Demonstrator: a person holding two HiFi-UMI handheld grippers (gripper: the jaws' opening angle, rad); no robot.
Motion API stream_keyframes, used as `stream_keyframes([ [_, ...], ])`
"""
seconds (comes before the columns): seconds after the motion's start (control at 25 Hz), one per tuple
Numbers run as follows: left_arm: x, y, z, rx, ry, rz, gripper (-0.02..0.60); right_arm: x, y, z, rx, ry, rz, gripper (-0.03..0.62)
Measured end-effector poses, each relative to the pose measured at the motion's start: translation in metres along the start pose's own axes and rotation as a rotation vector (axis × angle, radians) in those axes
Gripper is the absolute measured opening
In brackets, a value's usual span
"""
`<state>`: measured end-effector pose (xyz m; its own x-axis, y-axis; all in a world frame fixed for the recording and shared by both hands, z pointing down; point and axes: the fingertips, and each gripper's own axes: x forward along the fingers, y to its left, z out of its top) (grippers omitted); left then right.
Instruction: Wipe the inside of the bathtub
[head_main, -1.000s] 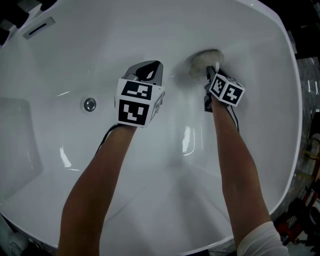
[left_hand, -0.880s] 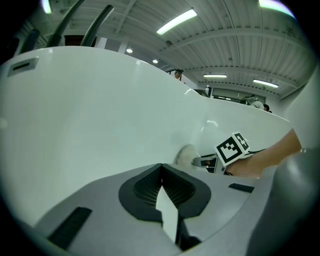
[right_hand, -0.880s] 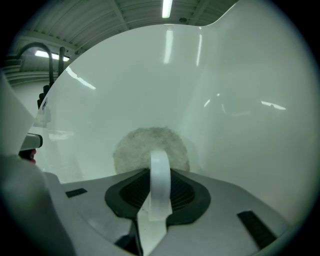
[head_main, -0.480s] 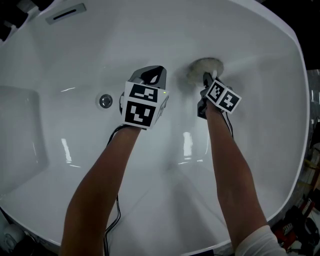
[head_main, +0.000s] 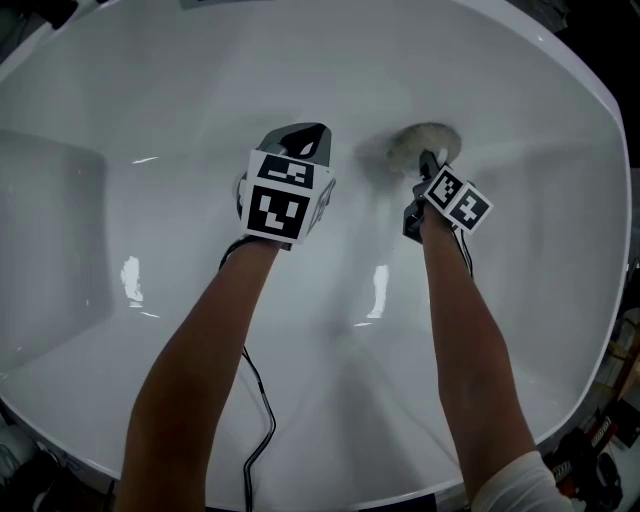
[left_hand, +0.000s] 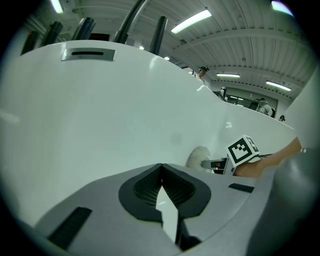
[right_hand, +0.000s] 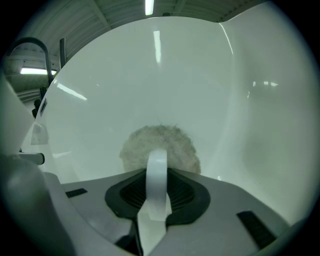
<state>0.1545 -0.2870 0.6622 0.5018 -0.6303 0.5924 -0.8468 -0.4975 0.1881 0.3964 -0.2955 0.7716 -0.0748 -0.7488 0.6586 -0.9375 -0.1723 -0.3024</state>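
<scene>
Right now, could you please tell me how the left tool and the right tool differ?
The left tool is shut on nothing; the right tool is shut on the white strap of a round wiping pad. The right tool holds that pad against the bathtub wall; the left tool wipes nothing. Both are inside the tub.

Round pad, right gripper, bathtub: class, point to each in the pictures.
round pad (right_hand: 160, 137), right gripper view, its fuzzy face.
right gripper (right_hand: 157, 172), right gripper view, between its fingertips.
bathtub (head_main: 510, 90), head view, bare inner wall.
</scene>
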Motion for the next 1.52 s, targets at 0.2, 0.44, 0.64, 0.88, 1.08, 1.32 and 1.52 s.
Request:
stream_keyframes([
  [0.2, -0.018, 0.011, 0.004, -0.003, 0.001, 0.016, 0.012, -0.005, 0.015, 0.0, 0.01, 0.004, 0.005, 0.098],
  [0.44, -0.05, 0.018, 0.007, 0.018, 0.009, 0.01, 0.012, -0.021, 0.051, 0.002, 0.018, -0.003, 0.031, 0.098],
  [0.64, -0.064, 0.01, 0.023, 0.021, -0.005, 0.005, 0.011, -0.035, 0.053, 0.013, 0.05, -0.013, 0.031, 0.098],
  [0.88, -0.085, 0.082, -0.022, -0.006, 0.012, 0.019, 0.012, -0.008, 0.117, -0.031, 0.065, -0.004, 0.048, 0.098],
  [1.08, -0.097, 0.089, -0.03, -0.027, 0.012, 0.031, 0.012, -0.013, 0.138, -0.039, 0.066, -0.004, 0.076, 0.098],
  [1.32, -0.013, -0.017, -0.029, -0.02, -0.018, 0.031, 0.011, -0.004, 0.01, -0.011, 0.058, -0.03, 0.093, 0.098],
  [1.52, 0.068, -0.1, -0.046, -0.013, -0.064, 0.031, 0.012, 0.018, -0.099, 0.01, 0.043, -0.076, 0.107, 0.098],
])
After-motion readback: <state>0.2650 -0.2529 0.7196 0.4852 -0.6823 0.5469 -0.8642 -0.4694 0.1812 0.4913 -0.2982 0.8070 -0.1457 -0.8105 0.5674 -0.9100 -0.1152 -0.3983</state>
